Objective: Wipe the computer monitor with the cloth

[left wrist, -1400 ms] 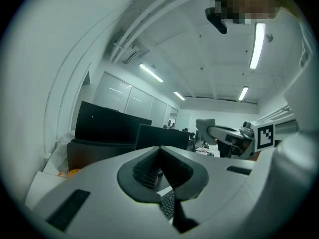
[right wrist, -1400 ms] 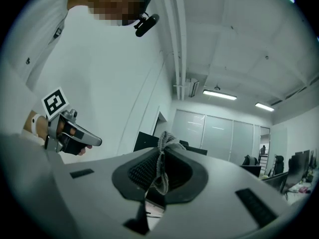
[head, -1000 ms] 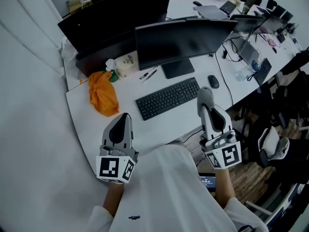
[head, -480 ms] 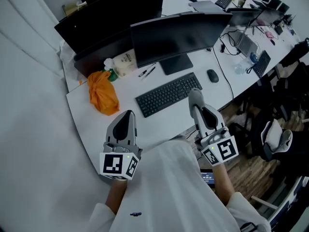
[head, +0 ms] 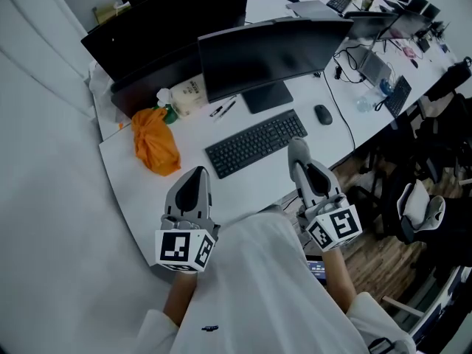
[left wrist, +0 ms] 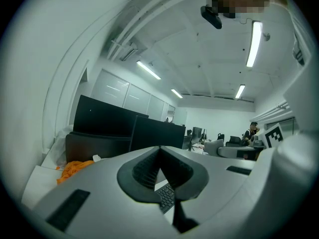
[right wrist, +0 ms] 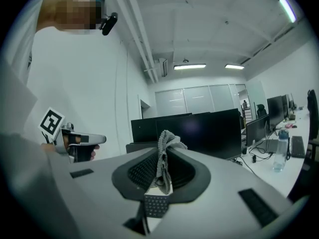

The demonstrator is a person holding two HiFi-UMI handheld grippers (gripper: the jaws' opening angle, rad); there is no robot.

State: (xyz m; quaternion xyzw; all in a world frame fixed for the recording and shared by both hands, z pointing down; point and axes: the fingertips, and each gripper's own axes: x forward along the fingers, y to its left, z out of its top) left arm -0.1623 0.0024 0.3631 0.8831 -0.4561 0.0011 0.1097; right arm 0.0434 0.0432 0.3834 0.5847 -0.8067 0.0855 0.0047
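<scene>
The dark computer monitor [head: 273, 54] stands on the white desk [head: 140, 190], with a second dark monitor [head: 169, 24] behind it to the left. A grey knitted cloth [right wrist: 164, 143] is pinched in my right gripper [right wrist: 163, 153], its top sticking up above the jaws. That gripper [head: 297, 147] hovers over the desk's near edge, just in front of the keyboard's right end. My left gripper [head: 198, 174] hangs over the desk's front left part, shut and empty [left wrist: 160, 151]. Both point toward the monitor [right wrist: 209, 128].
A black keyboard [head: 254, 144] and a mouse [head: 322, 114] lie in front of the monitor. An orange bag [head: 155, 140], a white packet [head: 188, 94] and pens [head: 225, 110] lie at the left. Cables and laptops crowd the right end. An office chair [head: 417, 209] stands at the right.
The right gripper has drifted slightly left and nearer the keyboard's end. The left gripper has hardly moved. Both stay shut.
</scene>
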